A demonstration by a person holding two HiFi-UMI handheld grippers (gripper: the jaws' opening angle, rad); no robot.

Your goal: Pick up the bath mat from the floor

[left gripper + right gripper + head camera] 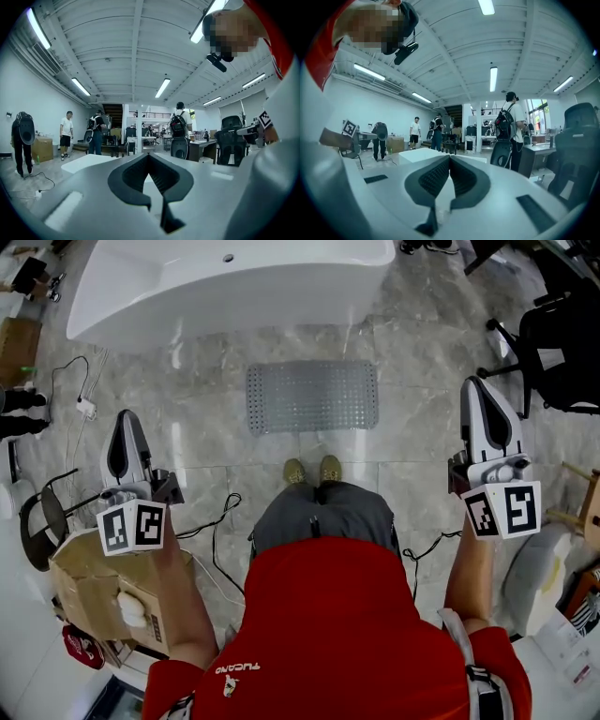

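Right now you are standing on a glossy grey marble-look tiled floor (422, 352), your olive shoes (312, 471) pointing at the grey rectangular studded bath mat (311, 397). The mat is lying flat on the tiles just beyond your toes and just in front of the long white bathtub (225, 282). Neither gripper is touching it.

You are holding the left gripper (127, 416) out to the left of the mat and the right gripper (476, 382) out to its right, both well apart from it and both pointing out across the room. In both gripper views the dark ribbed jaws are pressing together at their tips with nothing between them.

A brown cardboard box (89, 582) is sitting at your left side, thin black cables (214, 521) are trailing across the tiles, and a black office chair (558, 343) is standing at the right. Across the open white-walled hall, long ceiling strip lights (162, 87) are glowing and several people are standing about. One person wearing a backpack (178, 123) is standing beside a dark desk (206, 146).
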